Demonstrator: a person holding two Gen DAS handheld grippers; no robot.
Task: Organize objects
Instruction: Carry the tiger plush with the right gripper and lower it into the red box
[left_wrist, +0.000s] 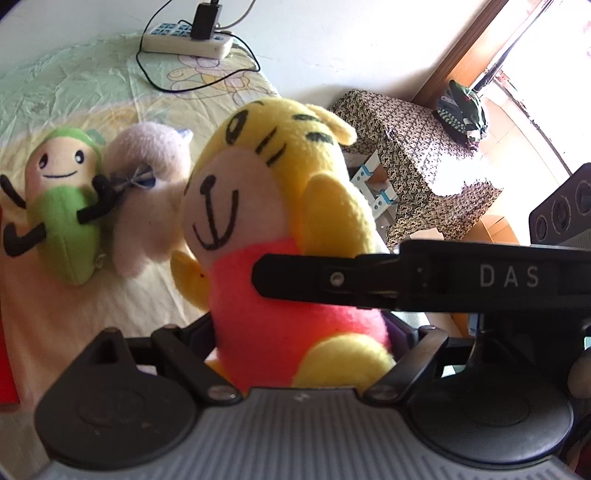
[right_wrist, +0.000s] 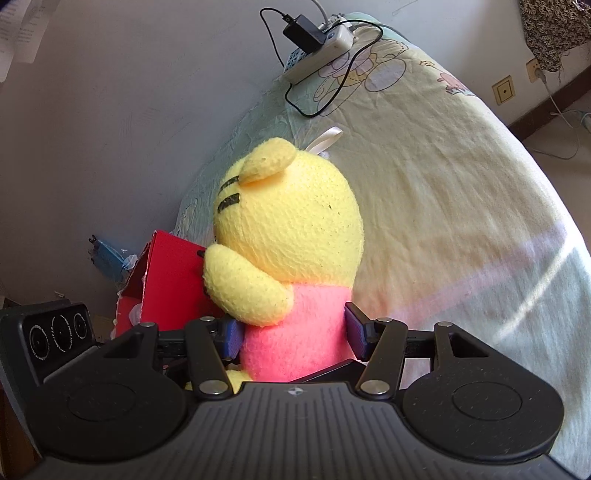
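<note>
Tiger plush (right_wrist: 291, 236) held upright above the bed (right_wrist: 461, 206), pink torso clamped in right gripper (right_wrist: 293, 338) fingers (right_wrist: 356, 332). Left gripper (left_wrist: 303, 332) fingers flank its torso too; contact unclear. Green plush (left_wrist: 64, 206) and pale pink plush (left_wrist: 147, 195) lie touching, far left on the sheet.

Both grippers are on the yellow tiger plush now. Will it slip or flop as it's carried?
The tiger plush looks soft and light; the right gripper pads dent its pink body, so slipping seems unlikely. Its large head may nod.
</note>
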